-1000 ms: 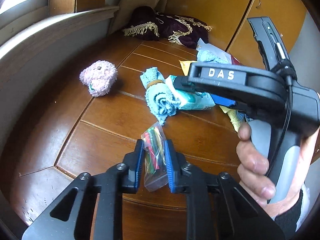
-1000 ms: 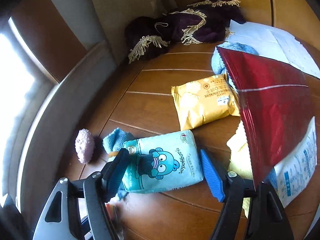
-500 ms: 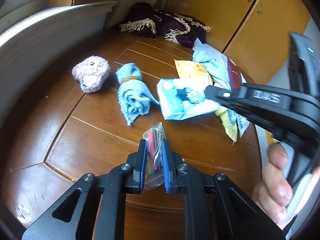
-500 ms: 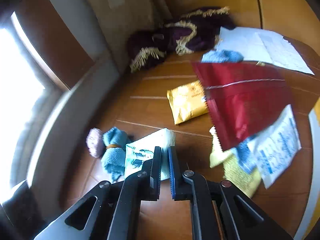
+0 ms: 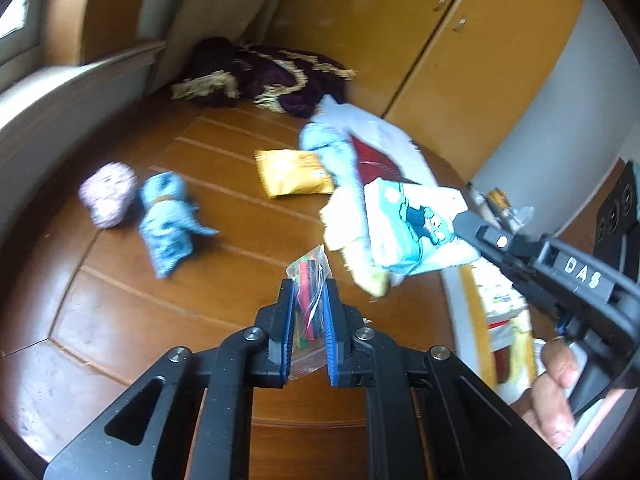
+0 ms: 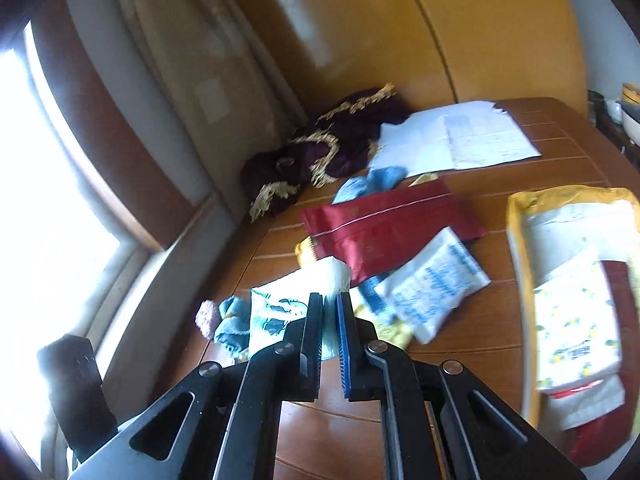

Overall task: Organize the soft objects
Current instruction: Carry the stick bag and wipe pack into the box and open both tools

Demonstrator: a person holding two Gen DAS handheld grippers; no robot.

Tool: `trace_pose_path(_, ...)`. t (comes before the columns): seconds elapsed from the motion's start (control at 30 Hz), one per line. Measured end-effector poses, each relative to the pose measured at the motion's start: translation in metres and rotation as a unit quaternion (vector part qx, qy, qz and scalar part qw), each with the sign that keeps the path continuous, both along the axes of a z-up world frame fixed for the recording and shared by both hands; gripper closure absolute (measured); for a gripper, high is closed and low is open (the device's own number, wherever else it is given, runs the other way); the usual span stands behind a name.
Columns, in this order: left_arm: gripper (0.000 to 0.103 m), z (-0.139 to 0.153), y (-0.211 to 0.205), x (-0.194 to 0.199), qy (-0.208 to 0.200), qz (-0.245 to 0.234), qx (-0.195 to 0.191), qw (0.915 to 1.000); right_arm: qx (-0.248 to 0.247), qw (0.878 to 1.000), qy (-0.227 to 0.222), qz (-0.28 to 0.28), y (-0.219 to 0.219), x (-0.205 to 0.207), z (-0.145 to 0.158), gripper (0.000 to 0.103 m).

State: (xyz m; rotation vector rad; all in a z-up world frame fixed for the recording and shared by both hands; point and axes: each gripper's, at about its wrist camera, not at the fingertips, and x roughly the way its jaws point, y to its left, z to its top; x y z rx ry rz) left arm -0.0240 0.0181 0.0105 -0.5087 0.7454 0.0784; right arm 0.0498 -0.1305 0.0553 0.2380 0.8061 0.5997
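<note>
My left gripper (image 5: 307, 292) is shut on a small clear zip bag (image 5: 310, 280) of coloured pieces, held above the wooden table (image 5: 192, 280). My right gripper (image 6: 330, 310) is shut on a light-blue cartoon snack packet (image 6: 280, 312), lifted off the table. In the left wrist view that packet (image 5: 412, 228) hangs at the right, pinched by the right gripper (image 5: 466, 222). A pink fluffy ball (image 5: 106, 194) and a rolled blue cloth (image 5: 168, 216) lie on the left of the table.
A yellow packet (image 5: 292, 172), a red foil bag (image 6: 384, 228), a white-blue pouch (image 6: 432, 284) and papers (image 6: 456, 136) lie on the table. A purple fringed cloth (image 6: 324, 156) sits at the back. A yellow container (image 6: 516, 240) of packets stands at the right. Cupboard doors (image 5: 460, 48) rise behind.
The right gripper closed on the blue cartoon packet and lifted it up and to the right. The left gripper kept its hold on the zip bag and rose a little.
</note>
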Motion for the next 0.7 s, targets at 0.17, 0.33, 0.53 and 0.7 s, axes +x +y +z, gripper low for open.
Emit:
trace_pose_path(0.17, 0.093, 0.024, -0.034, 0.036, -0.010, -0.076, -0.030, 0.9966, 0.039, 0.997, -0.004, -0.059, -0.060, 0.007, 0.012, 0.096)
trace_pose_path(0.33, 0.093, 0.045, -0.078, 0.078, -0.021, -0.138, -0.039, 0.9895, 0.056, 0.992, -0.016, -0.116, -0.122, 0.016, 0.025, 0.096)
trace_pose_path(0.53, 0.093, 0.056, -0.126, 0.136, -0.010, -0.196, -0.049, 0.9792, 0.045, 0.981, -0.014, -0.188, -0.191, 0.032, 0.026, 0.096)
trace_pose_path(0.7, 0.093, 0.038, -0.165, 0.181, 0.029, -0.217, -0.039, 0.9749, 0.019, 0.970, 0.026, -0.243, -0.224, 0.054, 0.000, 0.096)
